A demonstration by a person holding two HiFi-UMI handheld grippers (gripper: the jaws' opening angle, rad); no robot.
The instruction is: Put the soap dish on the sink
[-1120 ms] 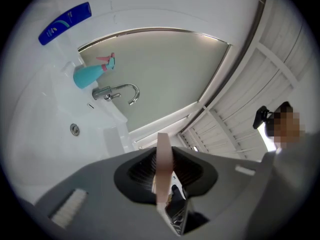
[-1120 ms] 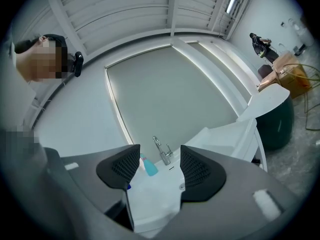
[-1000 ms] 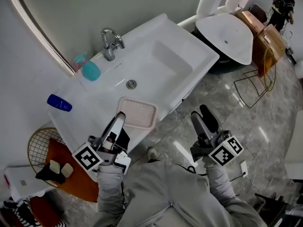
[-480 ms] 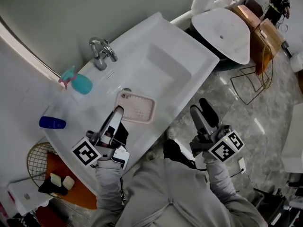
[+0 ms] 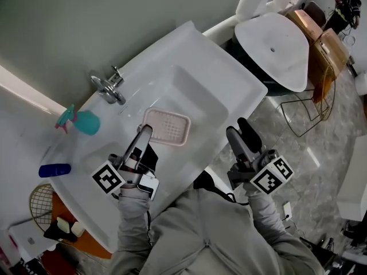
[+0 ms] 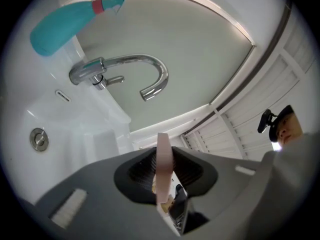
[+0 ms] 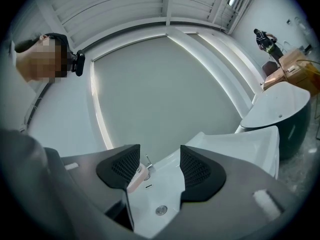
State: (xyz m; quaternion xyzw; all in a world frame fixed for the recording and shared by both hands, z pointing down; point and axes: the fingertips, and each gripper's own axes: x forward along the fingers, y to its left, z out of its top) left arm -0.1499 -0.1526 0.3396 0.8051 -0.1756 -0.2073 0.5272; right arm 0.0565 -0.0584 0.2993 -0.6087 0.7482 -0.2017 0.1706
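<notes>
Left gripper point(image 5: 143, 134), mine: jaws clamped on near edge of pink soap dish point(image 5: 167, 126) (rim shows edge-on between pads in left gripper view). Dish lies ahead of jaws, over sink point(image 5: 195, 50) basin, long axis roughly crosswise to my reach. Contact with basin not determinable. Right gripper point(image 5: 241, 133): jaws apart, empty, off sink front, farther from dish. Beyond: faucet point(image 5: 107, 86). Flat ledge beside it is my judged set-down spot, ahead-left.

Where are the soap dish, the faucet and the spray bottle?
soap dish point(image 5: 167, 126), head view, its ridged floor.
faucet point(image 6: 131, 60), left gripper view, top of the spout.
spray bottle point(image 5: 87, 122), head view, teal body.
</notes>
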